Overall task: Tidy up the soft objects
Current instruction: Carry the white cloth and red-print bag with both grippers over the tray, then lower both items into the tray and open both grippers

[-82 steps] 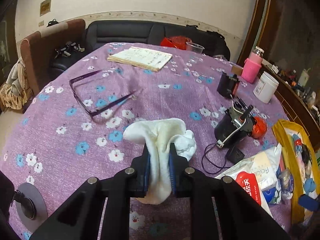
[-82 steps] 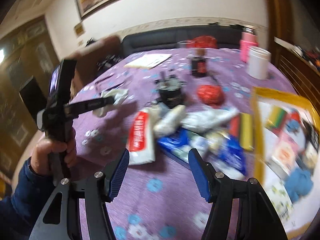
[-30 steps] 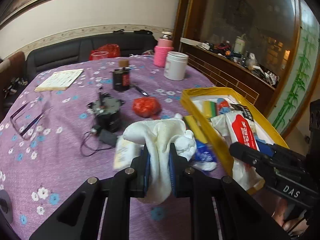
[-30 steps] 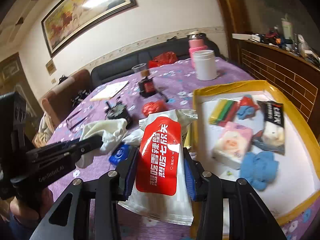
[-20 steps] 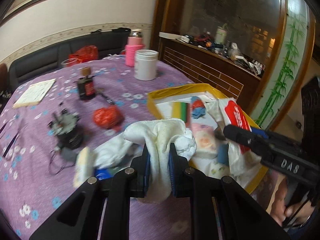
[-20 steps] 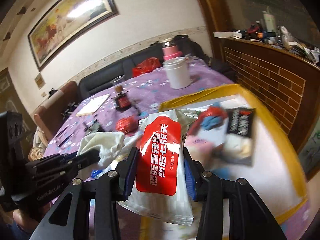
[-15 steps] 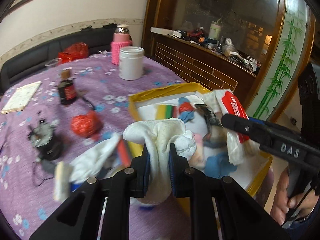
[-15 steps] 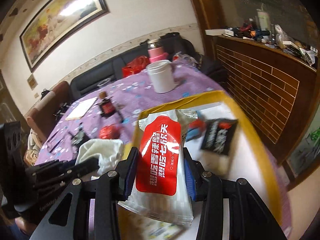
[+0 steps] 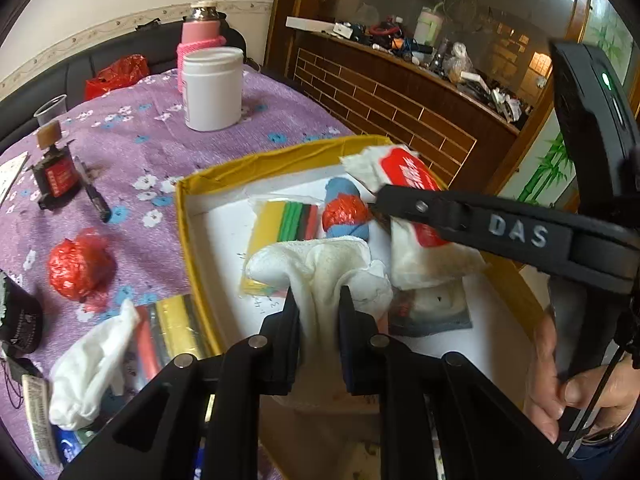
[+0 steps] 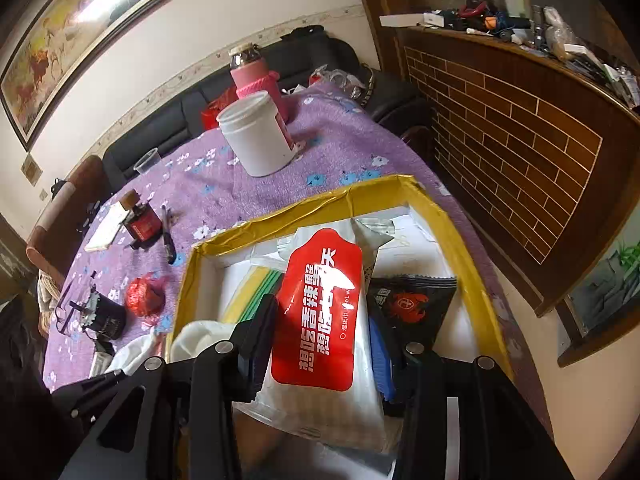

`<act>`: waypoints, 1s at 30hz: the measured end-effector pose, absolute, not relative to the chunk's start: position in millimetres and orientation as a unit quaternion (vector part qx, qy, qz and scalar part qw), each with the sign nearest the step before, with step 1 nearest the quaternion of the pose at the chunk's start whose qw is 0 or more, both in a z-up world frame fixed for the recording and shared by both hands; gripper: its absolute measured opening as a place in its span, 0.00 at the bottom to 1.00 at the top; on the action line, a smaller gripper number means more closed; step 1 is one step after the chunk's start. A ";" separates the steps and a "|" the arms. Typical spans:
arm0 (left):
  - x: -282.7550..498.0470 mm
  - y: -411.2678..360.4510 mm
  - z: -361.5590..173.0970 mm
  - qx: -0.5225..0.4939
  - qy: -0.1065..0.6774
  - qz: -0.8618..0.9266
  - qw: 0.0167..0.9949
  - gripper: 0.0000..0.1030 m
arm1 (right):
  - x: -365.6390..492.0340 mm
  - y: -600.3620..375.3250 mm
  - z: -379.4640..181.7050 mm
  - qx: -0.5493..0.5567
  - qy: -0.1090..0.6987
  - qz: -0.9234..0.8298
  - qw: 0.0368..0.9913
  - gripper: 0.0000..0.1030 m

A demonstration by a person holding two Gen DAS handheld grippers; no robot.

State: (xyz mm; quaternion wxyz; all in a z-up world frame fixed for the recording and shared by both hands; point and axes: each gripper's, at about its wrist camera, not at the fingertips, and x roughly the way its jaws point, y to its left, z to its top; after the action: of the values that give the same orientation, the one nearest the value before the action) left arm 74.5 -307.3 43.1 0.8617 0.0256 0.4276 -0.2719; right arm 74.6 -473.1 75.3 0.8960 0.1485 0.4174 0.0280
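Yellow box (image 9: 188, 236): left hand-held gripper (image 9: 318, 312) clamps white cloth (image 9: 320, 268); right hand-held gripper (image 10: 324, 344) clamps wipes pack (image 10: 320, 320).

A lived-in home, most likely a living or dining room. A round table wears a purple flowered tablecloth (image 10: 340, 136), with a black leather sofa (image 10: 168, 128) behind it against a cream wall. A framed painting of horses (image 10: 68, 32) hangs above. A dark wooden sideboard (image 10: 520, 120) with brick-patterned panels carries household clutter, and a pink-sleeved flask (image 9: 199, 40) stands beside a white jar (image 9: 213, 88).
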 end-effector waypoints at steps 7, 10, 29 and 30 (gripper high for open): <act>76.0 -308.3 39.9 0.022 0.423 -0.277 0.862 0.22 | 88.9 -469.8 70.8 0.123 0.416 0.009 0.901 0.51; 73.7 -307.9 43.3 0.019 0.418 -0.282 0.864 0.40 | 90.5 -470.9 69.7 0.120 0.419 0.004 0.900 0.51; 19.8 -274.8 70.1 0.004 0.403 -0.302 0.864 0.54 | -5.1 -426.8 123.3 0.135 0.337 0.043 0.931 0.65; 15.8 -269.9 70.9 0.004 0.402 -0.301 0.865 0.54 | -8.9 -422.7 123.9 0.135 0.335 0.047 0.931 0.65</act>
State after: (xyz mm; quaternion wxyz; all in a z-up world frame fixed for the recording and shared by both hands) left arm 15.8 -269.9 70.9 0.8648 0.0038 0.4016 -0.3013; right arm -8.9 -422.7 123.9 0.9313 0.1349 0.3352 0.0466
